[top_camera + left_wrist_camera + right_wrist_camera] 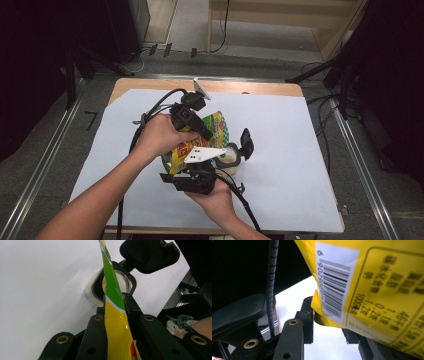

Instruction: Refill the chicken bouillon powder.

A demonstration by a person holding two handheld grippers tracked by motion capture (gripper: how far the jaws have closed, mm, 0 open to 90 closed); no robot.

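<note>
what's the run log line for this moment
left gripper: shut on snack bag | right gripper: grips bag corner | open jar: beneath bag

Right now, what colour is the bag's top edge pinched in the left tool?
Green above yellow, split by a thin white line on the bag; clearest in the left gripper view.

a: the snack bag (113, 315) pinched in the left gripper (117, 302) looks like glossy plastic film, yellow and green, catching the light.
b: and the jar (122, 281) just beyond that gripper?
a: clear, smooth, glassy, with a matt black plastic lid (150, 253).
b: the desk (295, 90)?
a: wood at the edge, under a smooth matt white sheet (285, 135).
</note>
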